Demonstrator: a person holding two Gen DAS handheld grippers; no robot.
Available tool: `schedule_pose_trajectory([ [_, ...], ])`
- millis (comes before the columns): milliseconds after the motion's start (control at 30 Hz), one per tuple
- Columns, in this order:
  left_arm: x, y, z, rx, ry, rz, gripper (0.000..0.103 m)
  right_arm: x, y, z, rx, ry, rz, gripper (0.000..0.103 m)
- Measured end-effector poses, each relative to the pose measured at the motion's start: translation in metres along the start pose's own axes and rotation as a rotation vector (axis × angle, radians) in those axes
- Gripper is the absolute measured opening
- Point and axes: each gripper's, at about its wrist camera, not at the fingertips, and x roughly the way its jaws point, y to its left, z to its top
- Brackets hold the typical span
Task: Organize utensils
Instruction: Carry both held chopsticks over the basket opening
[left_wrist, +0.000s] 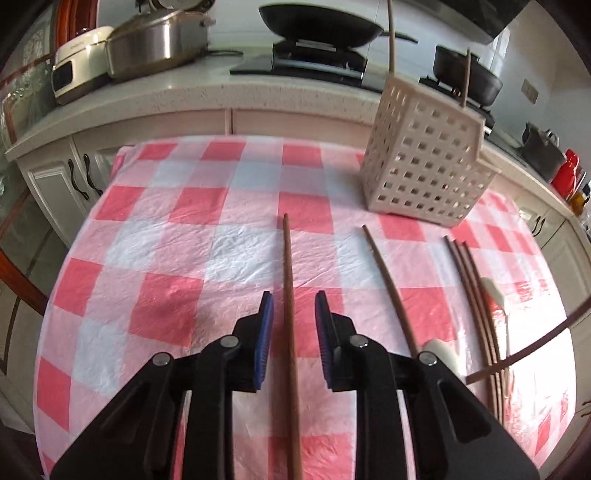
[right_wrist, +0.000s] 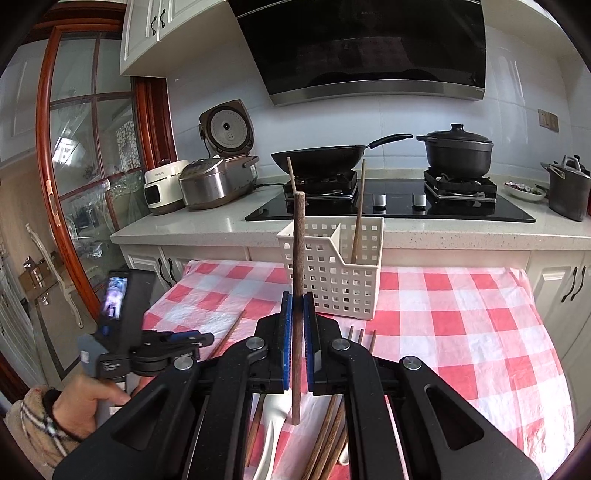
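Chopstick (right_wrist: 298, 295) stands upright, clamped in right tool (right_wrist: 297, 306).

A wok (right_wrist: 317, 159) and lidded black pot (right_wrist: 458, 152) sat on the stove; two rice cookers (right_wrist: 218, 181) stood left, beside a glass door (right_wrist: 88, 155).

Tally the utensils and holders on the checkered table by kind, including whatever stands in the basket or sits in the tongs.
Brown chopsticks: 8
White spoons: 2
White basket: 1
Total: 11
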Motion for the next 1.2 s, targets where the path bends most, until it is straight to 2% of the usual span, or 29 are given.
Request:
schedule_pose_trajectory([
  [167, 0.033, -0.008, 0.015, 0.052, 0.055, 0.04, 0.022, 0.005, -0.004, 0.002, 0.009, 0.0, 0.015, 0.006],
  [233, 0.047, -0.01, 0.017, 0.068, 0.089, 0.051, 0.01, 0.006, -0.005, 0.002, 0.009, 0.001, 0.018, 0.006],
  [300, 0.051, -0.015, 0.015, 0.104, 0.085, 0.072, 0.006, 0.006, -0.006, 0.003, 0.009, 0.003, 0.021, 0.006],
  [400, 0.049, -0.01, 0.012, 0.077, 0.061, 0.033, 0.005, 0.007, -0.007, 0.003, 0.012, 0.002, 0.022, 0.006],
  [600, -0.009, -0.015, 0.008, 0.057, -0.143, 0.008, 0.005, 0.007, -0.009, 0.003, 0.016, 0.002, 0.023, 0.006],
  [900, -0.103, -0.042, -0.012, 0.088, -0.445, -0.002, 0.004, 0.002, -0.005, 0.003, 0.01, 0.003, 0.021, 0.006],
  [1000, -0.119, -0.05, -0.022, 0.109, -0.519, 0.01, 0.004, -0.001, -0.003, 0.003, 0.004, 0.0, 0.02, 0.006],
  [1200, -0.129, -0.057, -0.02, 0.124, -0.58, -0.017, 0.0, 0.006, -0.002, 0.006, 0.007, 0.018, 0.023, 0.006],
])
